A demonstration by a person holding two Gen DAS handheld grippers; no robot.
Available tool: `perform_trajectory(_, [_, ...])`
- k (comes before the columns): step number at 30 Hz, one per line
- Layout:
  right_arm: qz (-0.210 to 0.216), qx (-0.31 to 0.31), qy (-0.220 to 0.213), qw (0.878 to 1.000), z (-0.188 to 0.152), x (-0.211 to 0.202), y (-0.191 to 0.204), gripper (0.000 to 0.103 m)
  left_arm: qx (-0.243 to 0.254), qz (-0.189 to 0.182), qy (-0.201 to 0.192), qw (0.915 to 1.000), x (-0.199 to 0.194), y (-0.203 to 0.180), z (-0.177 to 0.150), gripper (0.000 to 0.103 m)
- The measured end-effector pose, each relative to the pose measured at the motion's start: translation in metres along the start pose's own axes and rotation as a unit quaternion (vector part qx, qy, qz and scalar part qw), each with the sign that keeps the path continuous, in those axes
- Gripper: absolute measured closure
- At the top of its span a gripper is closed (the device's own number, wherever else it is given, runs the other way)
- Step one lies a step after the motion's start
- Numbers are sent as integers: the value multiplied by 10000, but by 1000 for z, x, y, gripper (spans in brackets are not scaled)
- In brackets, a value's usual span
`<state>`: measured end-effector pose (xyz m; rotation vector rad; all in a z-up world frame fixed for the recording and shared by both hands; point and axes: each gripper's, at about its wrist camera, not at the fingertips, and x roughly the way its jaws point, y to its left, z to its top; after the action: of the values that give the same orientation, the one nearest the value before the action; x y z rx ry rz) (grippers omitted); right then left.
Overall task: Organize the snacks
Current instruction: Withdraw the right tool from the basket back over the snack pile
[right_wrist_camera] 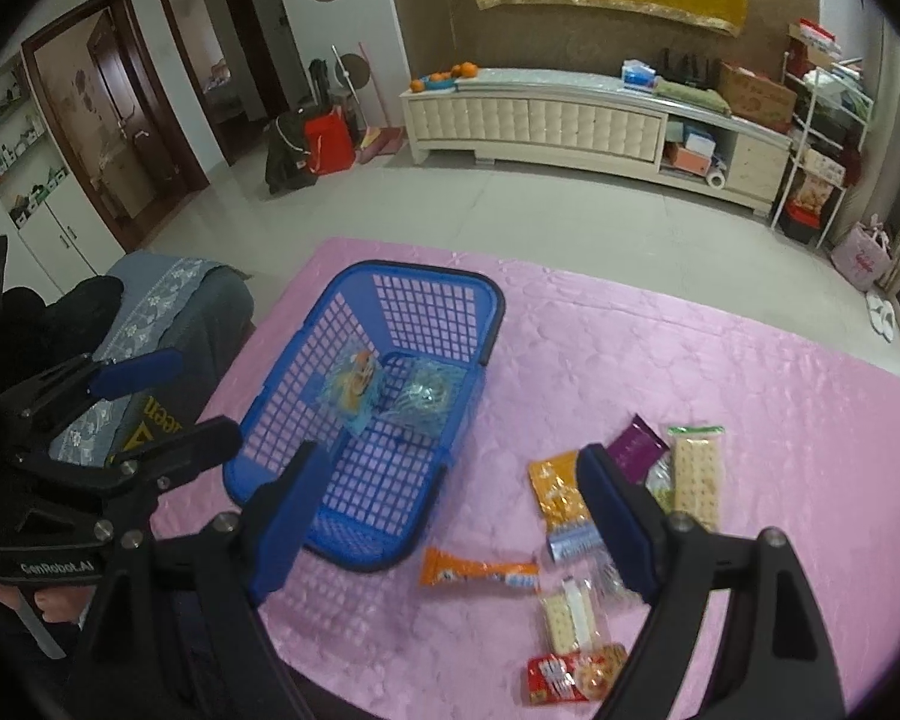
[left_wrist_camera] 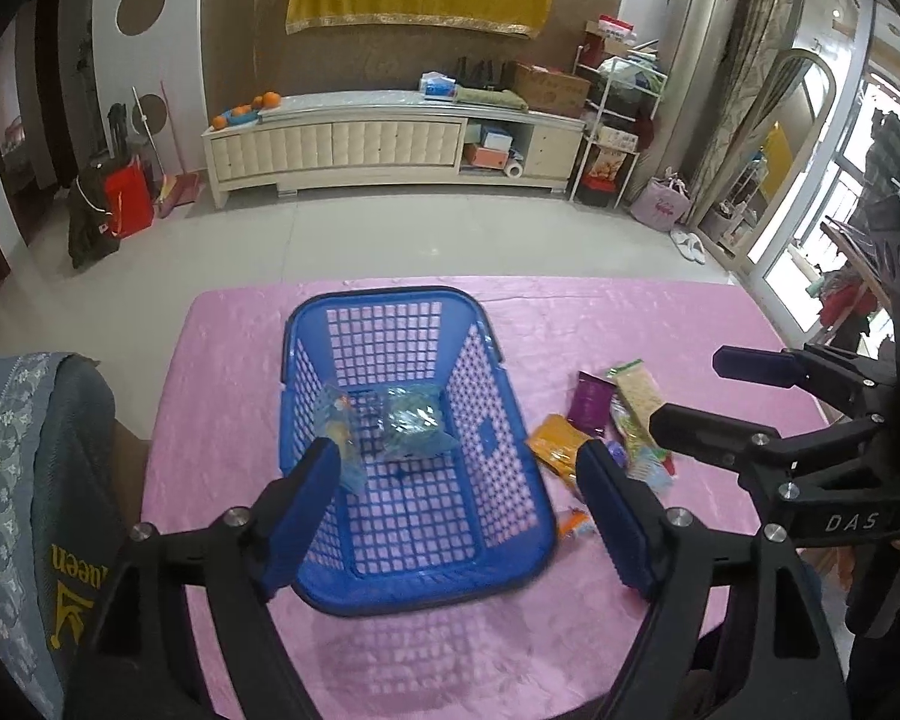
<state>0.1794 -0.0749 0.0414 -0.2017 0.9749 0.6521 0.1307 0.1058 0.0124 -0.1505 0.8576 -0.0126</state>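
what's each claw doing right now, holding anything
Left claw: open, empty, above the basket.
Right claw: open, empty, above the snacks.

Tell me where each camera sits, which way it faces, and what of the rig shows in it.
Left wrist: rides the left gripper, looking forward and down over the blue basket; its own open fingers frame the basket, and the right gripper enters from the right.
Right wrist: rides the right gripper, looking down at the loose snacks beside the basket; the left gripper shows at left.
Shared: basket, two packets inside it, pink tablecloth, cream cabinet.
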Motion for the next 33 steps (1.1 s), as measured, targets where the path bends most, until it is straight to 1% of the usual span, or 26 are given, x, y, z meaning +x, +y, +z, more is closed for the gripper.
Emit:
perform_trajectory(6, [-74, 59, -175, 9998, -17, -31, -6, 16, 113, -43, -76, 9999, -13, -21, -9, 22])
perform_trajectory(10, [-195, 106, -203, 9995, -28, -43, -14, 16, 228, -85, -123, 9996, -18, -37, -13, 22])
perform_trajectory(16, [-295, 251, -288, 9988, -50, -59, -34, 16, 324, -135, -365, 9987, -24, -61, -21, 22])
perform_trajectory(21, [-355, 300, -547, 9974, -73, -74, -49, 15, 506, -251, -378, 9977, -19, -84, -35, 22])
perform_trajectory(24, [-477, 339, -561, 9967, -87, -75, -58, 11, 713, -374, -356, 9961, -12, -99, -44, 22])
perform_trajectory(28, [-615, 279, -495, 9965, -105, -68, -67, 10, 711, -366, -286, 9964, 2, -110, -60, 22])
perform_trajectory(31, [-786, 24, -448, 9959, -122, -58, -69, 10, 702, -307, -237, 9968, 13, -118, -75, 22])
perform_trajectory(33, [-900, -240, -341, 9951, -137, -48, -70, 10, 660, -343, -160, 9971, 21, -119, -86, 22])
